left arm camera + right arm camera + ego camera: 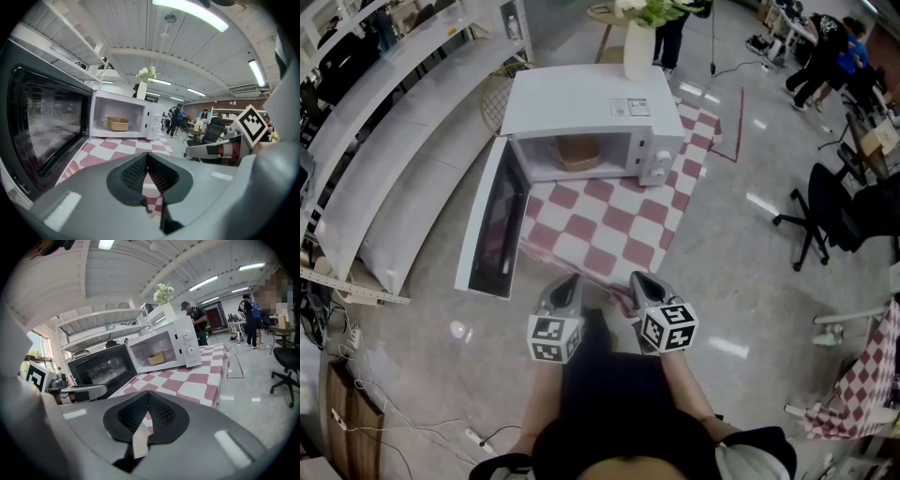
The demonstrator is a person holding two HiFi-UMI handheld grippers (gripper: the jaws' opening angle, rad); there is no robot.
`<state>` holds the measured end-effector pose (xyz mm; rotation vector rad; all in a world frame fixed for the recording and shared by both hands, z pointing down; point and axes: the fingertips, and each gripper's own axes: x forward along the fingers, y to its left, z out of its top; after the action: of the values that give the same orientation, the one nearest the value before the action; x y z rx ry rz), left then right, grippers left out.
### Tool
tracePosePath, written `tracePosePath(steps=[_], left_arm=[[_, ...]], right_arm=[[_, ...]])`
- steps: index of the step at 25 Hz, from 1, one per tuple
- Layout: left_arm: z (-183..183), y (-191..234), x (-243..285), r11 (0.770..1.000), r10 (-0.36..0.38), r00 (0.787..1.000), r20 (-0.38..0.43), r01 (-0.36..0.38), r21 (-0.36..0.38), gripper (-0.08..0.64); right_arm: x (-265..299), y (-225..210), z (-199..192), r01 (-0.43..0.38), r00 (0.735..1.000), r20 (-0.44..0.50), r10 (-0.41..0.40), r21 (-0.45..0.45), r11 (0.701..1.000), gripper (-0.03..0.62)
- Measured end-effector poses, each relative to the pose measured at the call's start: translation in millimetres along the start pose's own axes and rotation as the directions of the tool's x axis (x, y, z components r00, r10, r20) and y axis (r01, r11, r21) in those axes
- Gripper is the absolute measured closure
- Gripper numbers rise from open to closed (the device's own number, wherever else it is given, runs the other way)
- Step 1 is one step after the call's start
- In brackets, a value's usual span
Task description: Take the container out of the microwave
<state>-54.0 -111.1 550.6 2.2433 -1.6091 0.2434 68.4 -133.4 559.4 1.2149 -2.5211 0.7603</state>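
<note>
Far back on the checkered tablecloth (609, 225), the white microwave (591, 112) stands with its door (492, 225) swung fully open to the left. Inside it sits the tan container (577, 153), with nothing touching it. Both tools hover at the near edge of the tablecloth, well apart from the container. The left gripper (567, 281) has its jaws pressed together on nothing, and the right gripper (643, 281) is likewise closed and empty. Judging from this, only the door-opening is done. The reach in, the grasp and the lift-out all remain.
</note>
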Motion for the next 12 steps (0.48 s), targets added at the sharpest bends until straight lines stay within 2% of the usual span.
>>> tracePosePath(steps=[12], left_arm=[[7, 9, 12, 1.0, 0.004, 1.0, -0.005, -0.004, 0.001, 0.551]], right_arm=[[9, -11, 7, 0.024, 1.0, 0.001, -0.024, 0.022, 0.999, 0.592]])
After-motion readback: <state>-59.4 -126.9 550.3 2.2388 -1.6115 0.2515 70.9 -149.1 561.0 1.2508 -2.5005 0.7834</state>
